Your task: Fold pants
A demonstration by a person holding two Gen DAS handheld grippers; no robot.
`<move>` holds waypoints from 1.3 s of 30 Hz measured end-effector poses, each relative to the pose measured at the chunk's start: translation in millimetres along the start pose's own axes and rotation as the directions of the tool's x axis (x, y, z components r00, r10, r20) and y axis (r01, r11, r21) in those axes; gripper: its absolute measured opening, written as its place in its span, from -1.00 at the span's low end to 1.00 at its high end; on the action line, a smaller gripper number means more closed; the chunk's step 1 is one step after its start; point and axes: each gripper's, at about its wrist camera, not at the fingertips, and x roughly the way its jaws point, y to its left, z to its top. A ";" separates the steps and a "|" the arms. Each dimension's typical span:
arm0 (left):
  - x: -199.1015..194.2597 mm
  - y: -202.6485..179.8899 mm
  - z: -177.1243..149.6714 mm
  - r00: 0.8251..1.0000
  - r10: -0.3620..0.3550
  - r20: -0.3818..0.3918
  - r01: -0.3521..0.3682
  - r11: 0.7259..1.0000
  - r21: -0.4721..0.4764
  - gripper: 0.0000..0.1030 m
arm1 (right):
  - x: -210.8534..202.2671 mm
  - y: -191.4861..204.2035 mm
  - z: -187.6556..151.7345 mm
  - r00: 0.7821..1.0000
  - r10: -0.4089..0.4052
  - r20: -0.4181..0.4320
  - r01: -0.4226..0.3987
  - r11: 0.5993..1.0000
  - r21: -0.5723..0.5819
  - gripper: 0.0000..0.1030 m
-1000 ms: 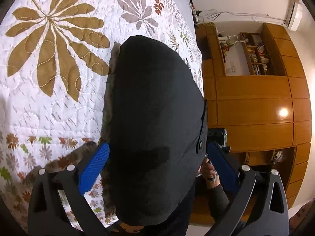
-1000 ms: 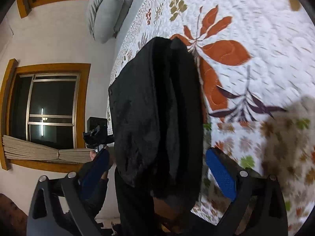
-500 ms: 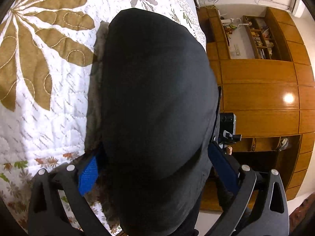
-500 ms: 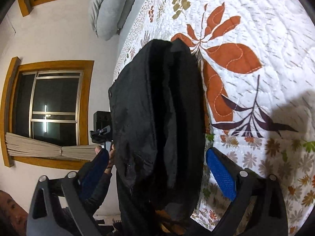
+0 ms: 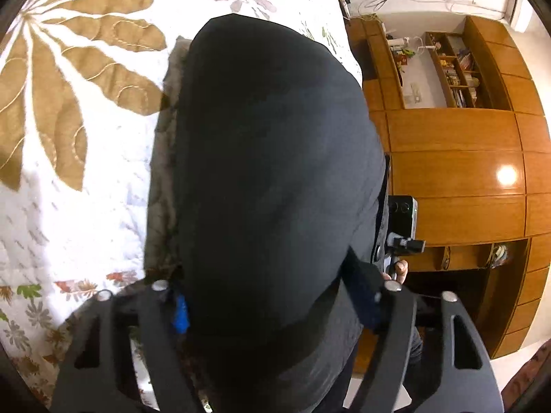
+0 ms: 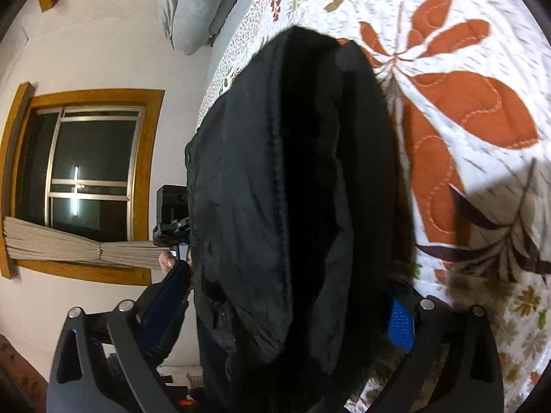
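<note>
Pants bulk fills the gap between both grippers' fingers, blocking the way straight ahead. Quilt lies open left of pants in left view, and open to their right in right view. Cabinets stand beyond bed edge.
</note>
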 end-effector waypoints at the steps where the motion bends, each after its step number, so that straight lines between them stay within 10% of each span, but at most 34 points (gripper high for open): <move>1: 0.0 -1.8 -1.5 1.000 0.003 0.004 -0.003 1.000 0.004 0.24 | 2.4 1.8 -0.8 1.000 -0.016 -0.005 0.016 1.000 -0.013 0.69; 5: -4.4 -6.1 -2.3 1.000 -0.015 0.016 0.015 1.000 0.008 -0.07 | 4.5 5.7 -3.3 1.000 -0.019 0.005 0.019 1.000 -0.020 0.06; 10: -5.6 -12.8 -1.4 1.000 -0.007 0.017 0.007 1.000 0.012 -0.22 | 1.1 16.0 -7.0 1.000 -0.011 0.018 0.011 1.000 -0.027 -0.19; 29: -54.6 -26.6 10.4 0.996 0.038 0.081 -0.043 0.997 0.060 -0.28 | 12.8 59.6 15.2 0.998 0.051 0.025 -0.048 0.995 -0.090 -0.27; 39: -95.4 -26.7 71.8 0.990 0.065 0.128 -0.074 0.995 0.067 -0.28 | 36.4 95.5 78.4 0.999 0.031 0.019 -0.028 0.988 -0.149 -0.27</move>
